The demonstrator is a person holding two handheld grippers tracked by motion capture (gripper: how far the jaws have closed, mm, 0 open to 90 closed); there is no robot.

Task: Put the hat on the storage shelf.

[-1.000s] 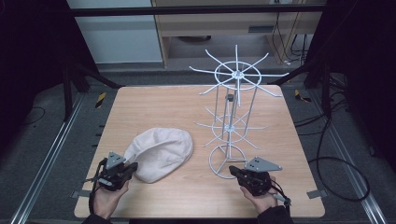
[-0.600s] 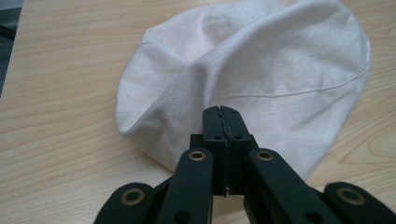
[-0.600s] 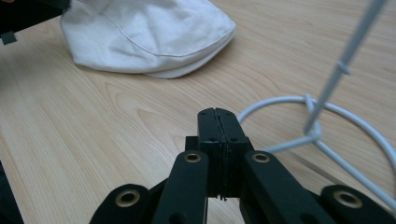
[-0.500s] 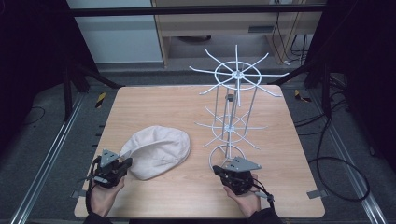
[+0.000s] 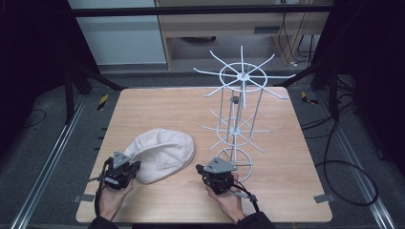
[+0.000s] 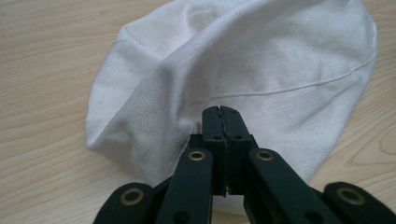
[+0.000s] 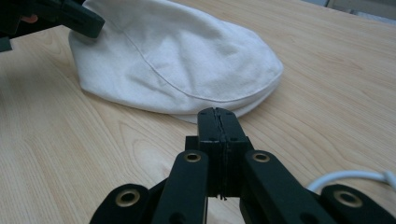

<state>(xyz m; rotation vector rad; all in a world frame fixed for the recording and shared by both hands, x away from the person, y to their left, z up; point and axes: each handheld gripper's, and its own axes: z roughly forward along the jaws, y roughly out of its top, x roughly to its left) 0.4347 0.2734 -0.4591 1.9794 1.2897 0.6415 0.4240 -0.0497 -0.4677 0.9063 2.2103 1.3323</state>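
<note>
White cloth, the cap [image 5: 165,153] lay flat on the table [image 5: 143,114], near its front edge and left of the wire rack [image 5: 237,119]. Our left claw [image 6: 221,122] sat at the cap's near rim, jaws pressed together; whether cloth was pinched between them we could not tell. Our right claw [image 7: 217,122] was closed on nothing, just short of the brim. We judged the pickup step in hand; next, the right jaws needed to open and reach the brim.

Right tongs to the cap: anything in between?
Nothing. In the right gripper view, bare wooden table runs from the shut right tongs to the white cap; they sit just short of its brim.
</note>
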